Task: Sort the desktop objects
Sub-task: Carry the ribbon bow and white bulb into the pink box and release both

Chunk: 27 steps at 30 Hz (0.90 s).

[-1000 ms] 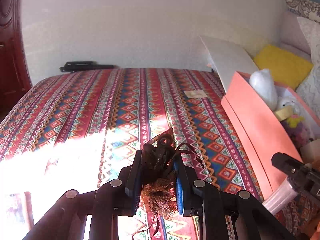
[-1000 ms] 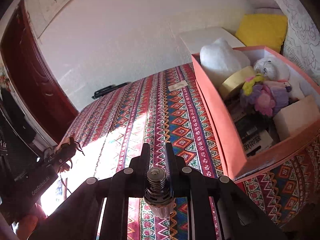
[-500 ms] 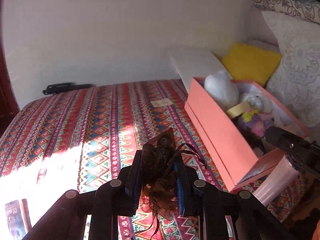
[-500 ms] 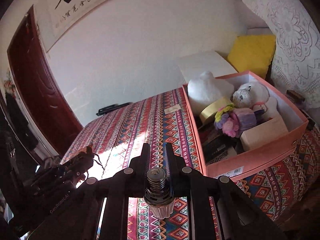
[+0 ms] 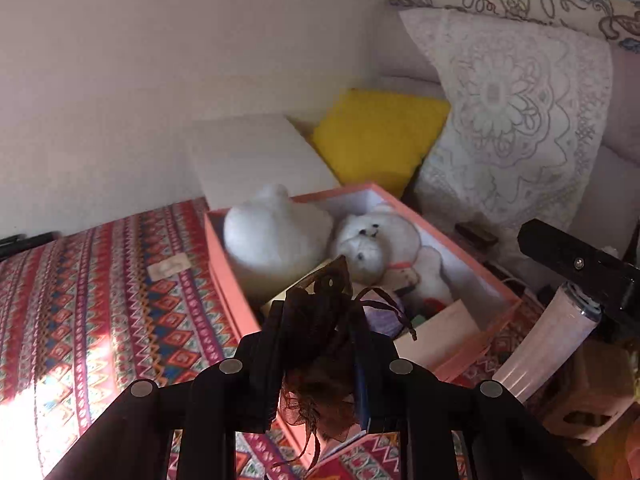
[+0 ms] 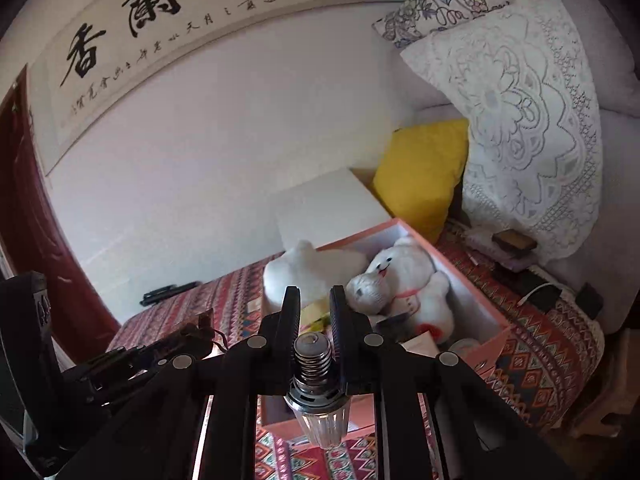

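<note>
Left gripper [image 5: 316, 320]: closed on a brown mesh hair bow [image 5: 320, 344], which is pinched between the two fingers; its ribbons and netting spill out above and below them. It is held in the air in front of the pink box [image 5: 232, 280], over the box's near-left corner.
Right gripper [image 6: 315, 312]: clamped on a light bulb [image 6: 316, 396] at its screw base, threaded metal end pointing forward, ribbed clear part hanging toward the camera. It hangs in front of the box's near wall.
Pink box: open, resting on the patterned cloth [image 5: 100, 300], right of the cloth's middle.
Box contents: a white plush seal [image 5: 276, 236] at the far-left end, a white plush bear [image 5: 380, 248] touching it on the right, a purple item and a cream carton nearer the front, partly hidden by the bow.
Behind the box: a white board [image 5: 256, 156], a yellow cushion [image 5: 376, 140] and a lace pillow [image 5: 516, 120].
Cloth: a small pale card [image 5: 168, 266] lies just left of the box.
Wall: a calligraphy scroll [image 6: 200, 20] hangs above.
</note>
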{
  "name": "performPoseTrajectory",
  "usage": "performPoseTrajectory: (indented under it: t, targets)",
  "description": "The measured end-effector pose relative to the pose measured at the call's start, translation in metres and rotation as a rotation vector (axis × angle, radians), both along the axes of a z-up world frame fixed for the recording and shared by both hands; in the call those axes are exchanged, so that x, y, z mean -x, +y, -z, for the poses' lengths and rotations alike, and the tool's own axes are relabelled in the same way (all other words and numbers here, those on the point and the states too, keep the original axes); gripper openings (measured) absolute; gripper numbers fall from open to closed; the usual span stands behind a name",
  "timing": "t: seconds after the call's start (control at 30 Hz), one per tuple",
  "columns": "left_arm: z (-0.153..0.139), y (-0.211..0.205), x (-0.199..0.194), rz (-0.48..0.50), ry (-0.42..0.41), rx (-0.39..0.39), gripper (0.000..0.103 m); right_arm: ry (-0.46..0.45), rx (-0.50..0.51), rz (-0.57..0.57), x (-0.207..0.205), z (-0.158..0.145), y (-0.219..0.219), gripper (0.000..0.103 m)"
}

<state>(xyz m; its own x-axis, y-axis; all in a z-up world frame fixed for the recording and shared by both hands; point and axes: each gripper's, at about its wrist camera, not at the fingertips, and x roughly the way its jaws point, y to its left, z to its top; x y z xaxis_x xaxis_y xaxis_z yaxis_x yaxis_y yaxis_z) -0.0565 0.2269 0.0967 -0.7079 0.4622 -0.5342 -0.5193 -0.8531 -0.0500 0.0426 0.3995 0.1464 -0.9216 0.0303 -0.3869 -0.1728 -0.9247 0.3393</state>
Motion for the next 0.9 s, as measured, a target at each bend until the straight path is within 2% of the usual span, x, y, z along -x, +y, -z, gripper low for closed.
performPoseTrajectory:
  t: [0.13,0.27,0.3,0.37,0.4,0.43,0.47,0.5,0.53,0.67,0.8,0.9]
  targets:
    - [-0.003,0.028,0.033,0.022,-0.012,0.001,0.023,-0.024,-0.013,0.048,0.030,-0.002,0.033,0.016]
    - [-0.001,0.047,0.070,0.009,-0.020,0.006,0.025,-0.093,-0.009,0.060,0.081,0.012,0.056,0.016]
    - [0.000,0.052,0.080,0.006,-0.022,0.007,0.030,-0.124,-0.004,0.044,0.099,0.018,0.060,0.017]
    - [0.001,0.062,0.099,-0.001,-0.027,0.010,0.054,-0.172,0.025,0.019,0.134,0.030,0.066,0.022]
    - [0.002,0.067,0.108,-0.004,-0.029,0.011,0.064,-0.189,0.043,0.035,0.147,0.035,0.070,0.032]
    - [0.002,0.072,0.117,-0.007,-0.031,0.012,0.075,-0.197,0.056,0.068,0.154,0.039,0.075,0.055]
    - [0.003,0.076,0.127,-0.011,-0.033,0.014,0.082,-0.185,0.074,0.099,0.158,0.040,0.080,0.068]
    - [0.003,0.071,0.134,-0.027,-0.031,-0.003,0.099,-0.156,0.100,0.109,0.158,0.040,0.084,0.088]
    - [0.002,0.061,0.139,-0.056,-0.027,-0.027,0.102,-0.125,0.124,0.107,0.157,0.039,0.087,0.093]
    - [0.003,0.021,0.155,-0.135,-0.060,-0.096,0.102,-0.106,0.142,0.135,0.156,0.037,0.092,0.093]
    - [0.004,-0.003,0.149,-0.174,-0.066,-0.088,0.102,-0.110,0.173,0.147,0.141,0.035,0.085,0.093]
    - [0.004,-0.011,0.130,-0.176,-0.063,-0.074,0.102,-0.103,0.162,0.166,0.121,0.031,0.071,0.093]
